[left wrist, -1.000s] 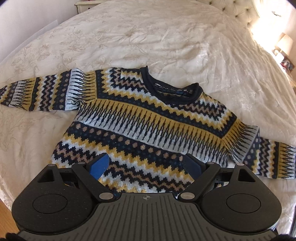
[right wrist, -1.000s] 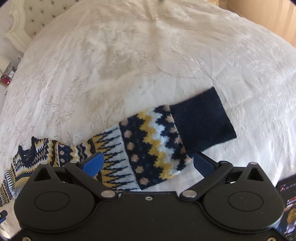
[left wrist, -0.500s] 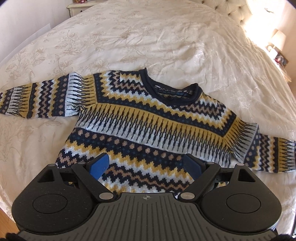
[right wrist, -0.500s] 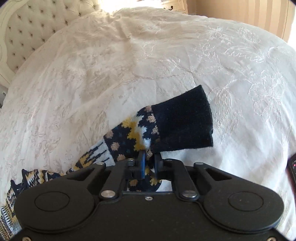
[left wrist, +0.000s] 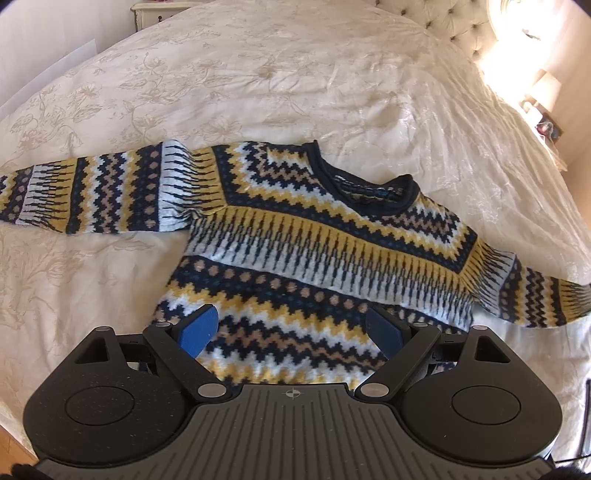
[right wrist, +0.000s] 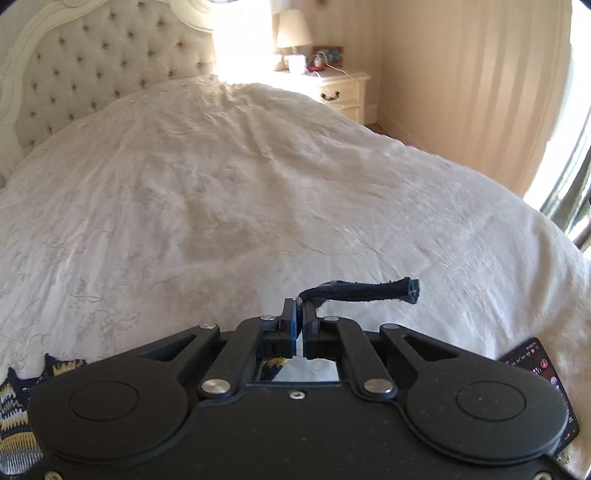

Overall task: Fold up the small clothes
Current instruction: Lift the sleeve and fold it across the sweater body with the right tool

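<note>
A small knitted sweater [left wrist: 317,258] with navy, yellow, white and tan zigzags lies flat on the cream bedspread [left wrist: 258,74], neck away from me, both sleeves spread out. My left gripper [left wrist: 291,332] is open and empty above the sweater's lower hem. My right gripper [right wrist: 300,319] is shut on the navy cuff [right wrist: 365,290] of the right sleeve and holds it lifted above the bed, the cuff sticking out to the right of the jaws. A bit of the sweater's body [right wrist: 18,413] shows at the lower left of the right wrist view.
A tufted cream headboard [right wrist: 74,66] stands at the head of the bed. A bedside table [right wrist: 332,92] with a lamp stands beyond the bed. A phone [right wrist: 546,384] lies on the bedspread at the lower right. Another small cabinet [left wrist: 159,11] is at the far side.
My right gripper closed on the sleeve cuff and has lifted it off the bed, tilting up toward the headboard. My left gripper stayed open and drifted slightly over the hem.
</note>
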Tool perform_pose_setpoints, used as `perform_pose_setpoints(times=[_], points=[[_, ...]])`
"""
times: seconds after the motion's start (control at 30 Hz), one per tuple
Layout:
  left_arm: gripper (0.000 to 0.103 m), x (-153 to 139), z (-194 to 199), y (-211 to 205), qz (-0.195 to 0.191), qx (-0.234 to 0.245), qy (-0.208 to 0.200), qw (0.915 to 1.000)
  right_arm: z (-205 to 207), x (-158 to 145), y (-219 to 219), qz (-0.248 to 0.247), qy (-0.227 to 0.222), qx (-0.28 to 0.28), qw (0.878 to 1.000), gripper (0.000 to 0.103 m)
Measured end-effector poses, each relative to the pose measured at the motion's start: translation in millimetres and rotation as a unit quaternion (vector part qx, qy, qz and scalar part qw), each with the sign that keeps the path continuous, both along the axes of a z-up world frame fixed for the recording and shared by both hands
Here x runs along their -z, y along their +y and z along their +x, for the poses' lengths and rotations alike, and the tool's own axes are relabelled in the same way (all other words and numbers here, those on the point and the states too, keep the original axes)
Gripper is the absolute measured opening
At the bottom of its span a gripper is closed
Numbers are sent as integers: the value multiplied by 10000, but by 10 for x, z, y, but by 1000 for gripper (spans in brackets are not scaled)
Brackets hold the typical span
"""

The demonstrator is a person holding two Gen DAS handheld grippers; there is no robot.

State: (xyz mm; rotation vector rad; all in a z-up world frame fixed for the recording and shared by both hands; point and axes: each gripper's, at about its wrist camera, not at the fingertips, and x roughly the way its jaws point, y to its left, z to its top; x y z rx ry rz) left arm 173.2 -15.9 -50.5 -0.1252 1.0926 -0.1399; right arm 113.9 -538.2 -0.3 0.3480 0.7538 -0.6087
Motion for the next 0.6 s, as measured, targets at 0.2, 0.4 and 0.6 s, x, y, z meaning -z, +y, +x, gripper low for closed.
perform_pose_setpoints(times=[0.2,0.4,0.6], points=[[87,-31,22,343,43,81,-106,9999,493,-327,1032,-118,-414,-1189,9920,9],[87,4,70,714,69,70,-93,9999,1047,-228,2202,119,-656,-2331,9702,9],[87,58,115,1069,175,1,-73,9998,1515,334,3195,650,-429,-3101,9475,9]])
